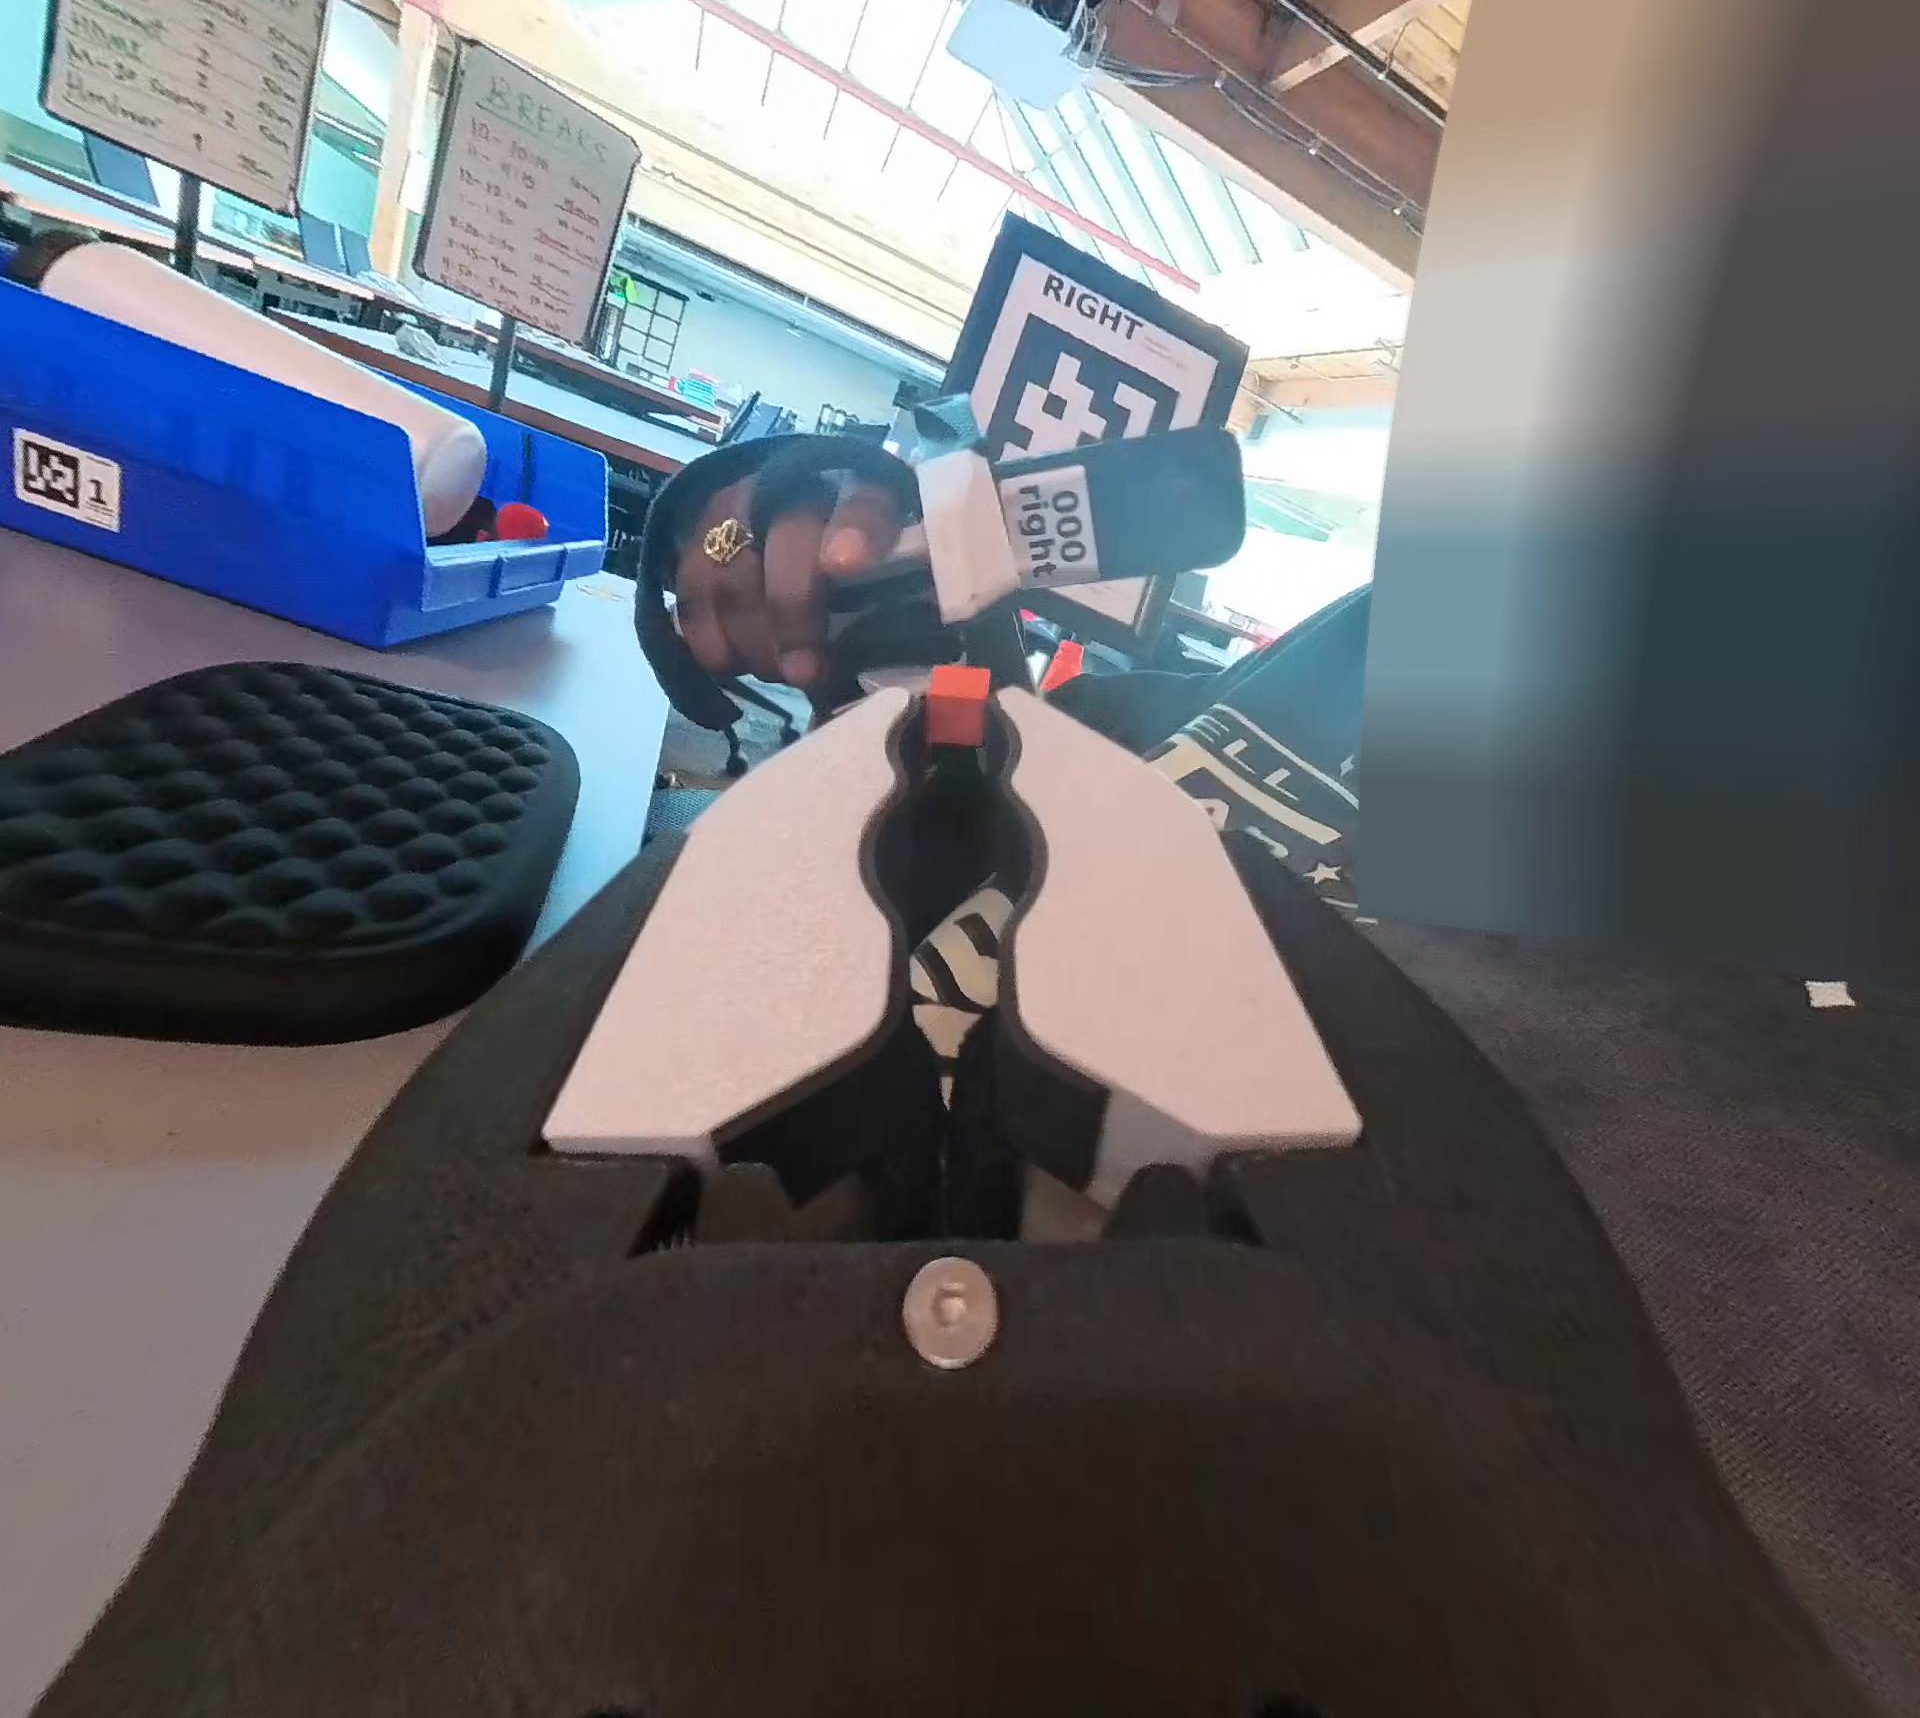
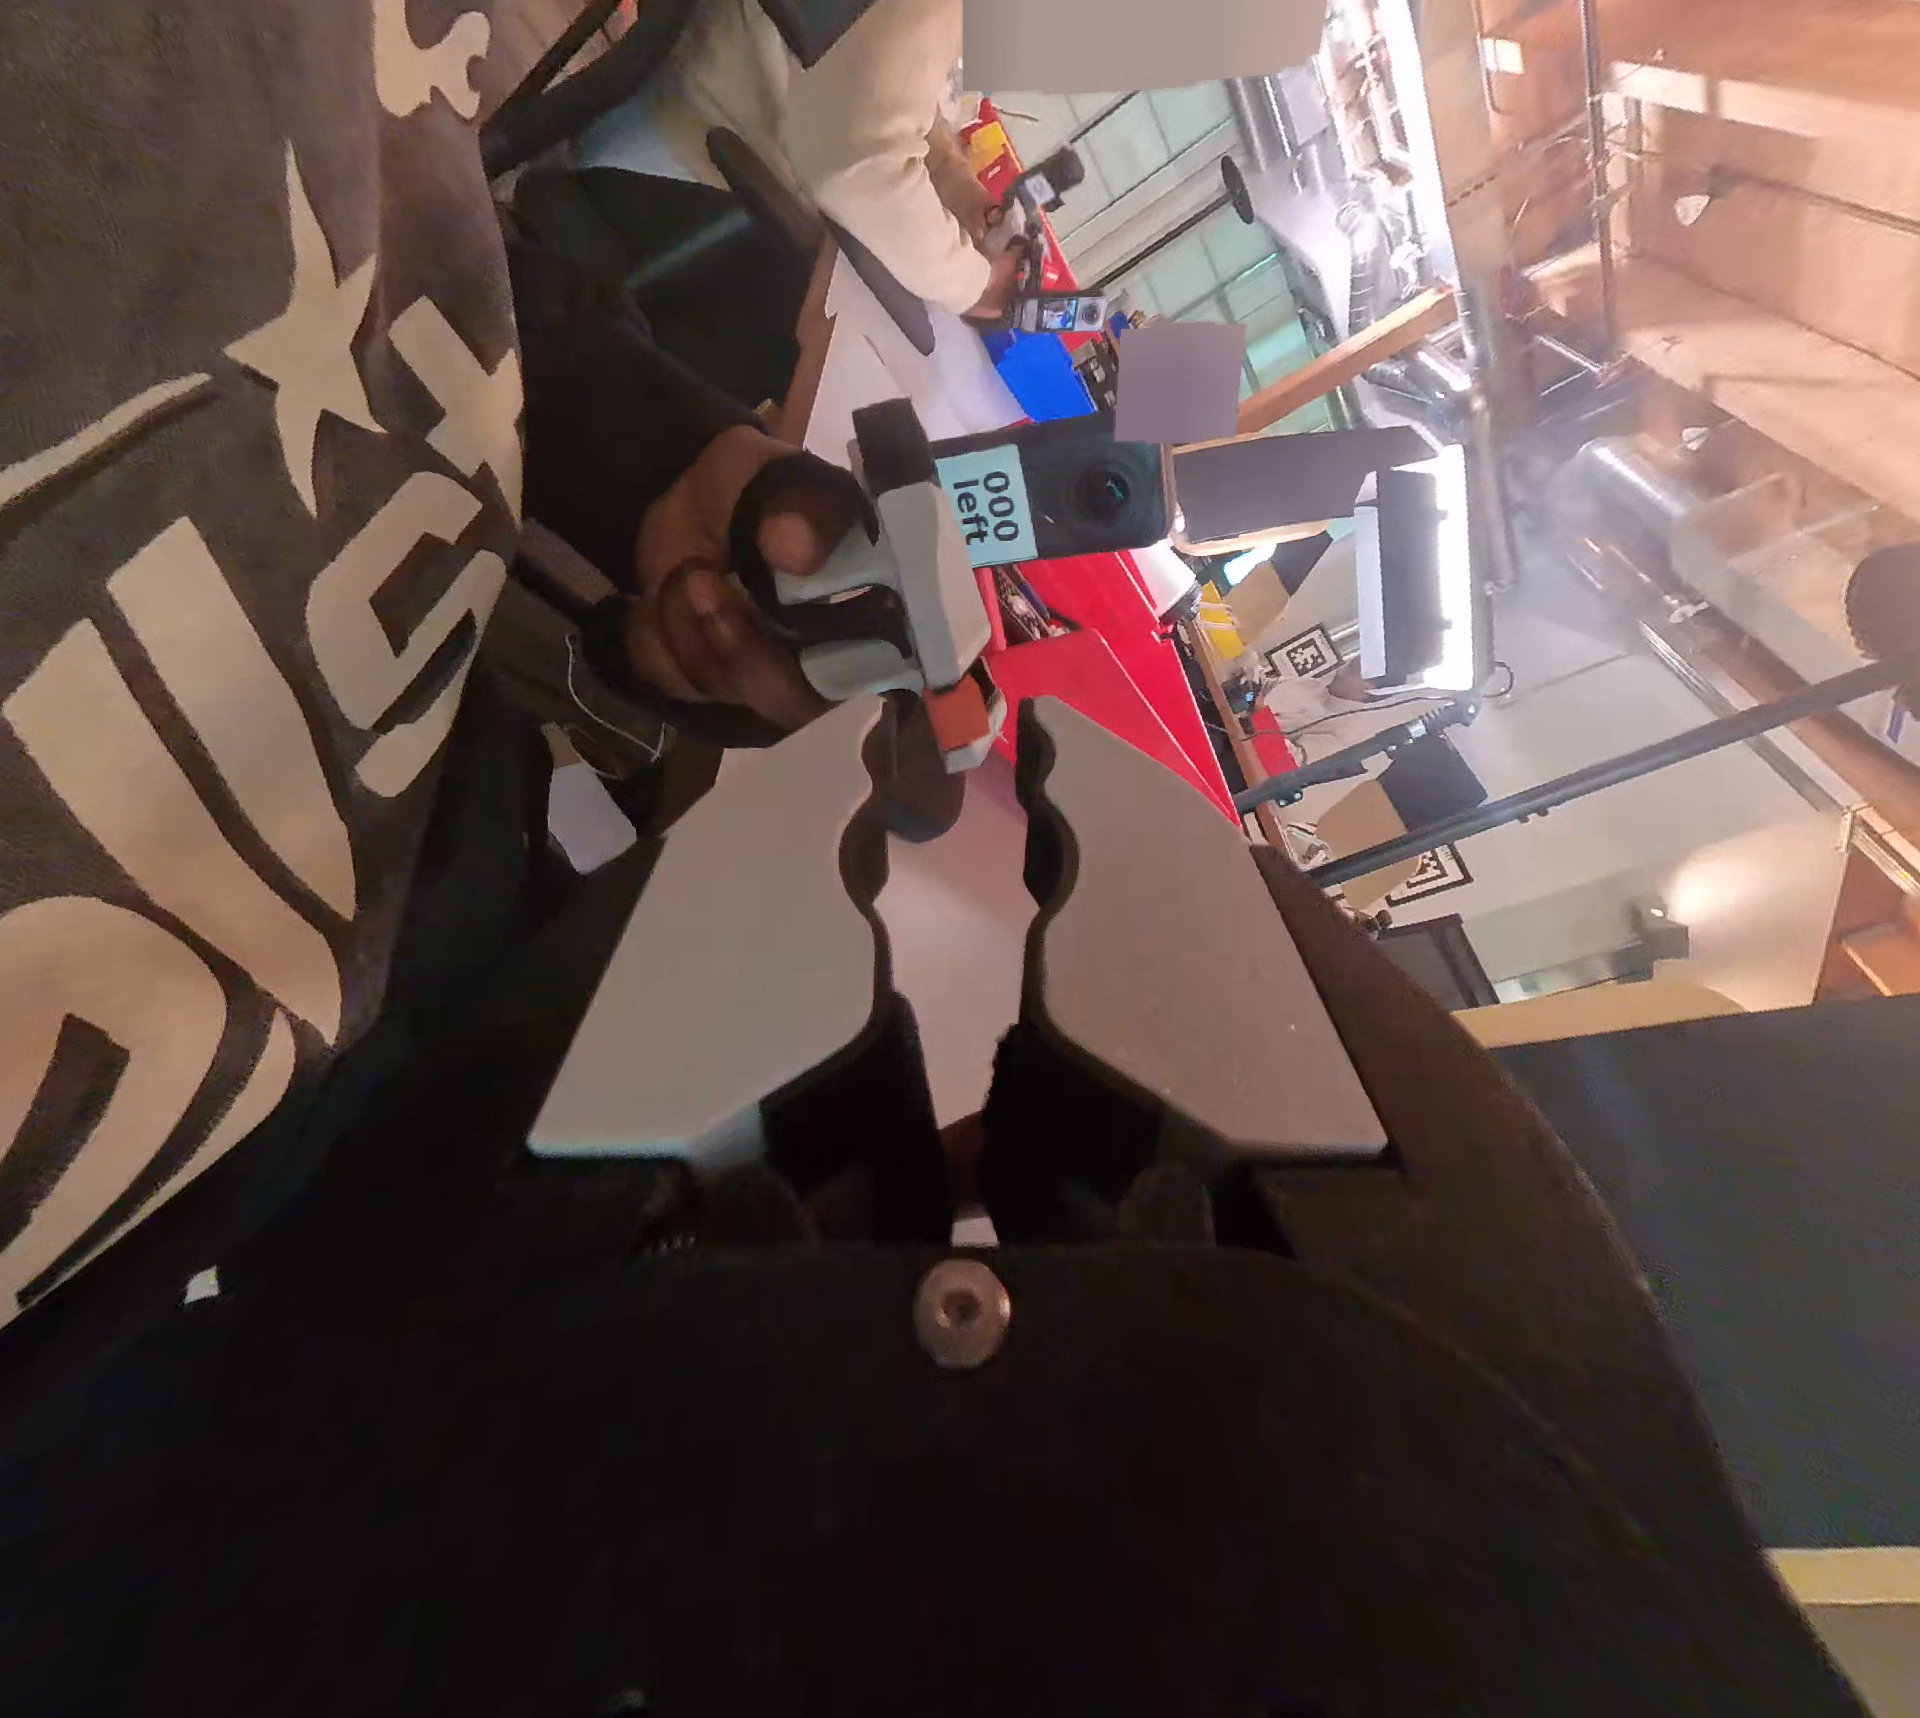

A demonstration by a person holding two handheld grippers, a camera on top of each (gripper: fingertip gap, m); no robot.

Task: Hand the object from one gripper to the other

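Workshop rafters and skylights fill the background, with whiteboards on stands beyond a grey worktop (image 1: pixel 125 1107) that carries a blue bin (image 1: pixel 312 484) and a black dimpled pad (image 1: pixel 260 847). A person in a dark printed sweatshirt (image 2: pixel 208 525) holds both tools up off the worktop, facing one another.

The left tongs (image 1: pixel 958 718) are closed on a small orange cube (image 1: pixel 958 708), pinched right at the fingertips so that most of the block stands proud of them. The right tongs (image 2: pixel 951 712) are parted — a clear gap shows between their grey fingers in the right wrist view — and the orange cube sits just ahead of that gap, a little toward the left finger, held by the opposing tool.

By my reading, the handover is at the approach stage: the giver holds, the receiver is lined up but has not closed. The next move calls for bringing the parted fingers around the exposed part of the block, centring it between them, then closing firmly before the left tongs let go. The exposed grip area is small, so a skewed closure could knock the cube free.
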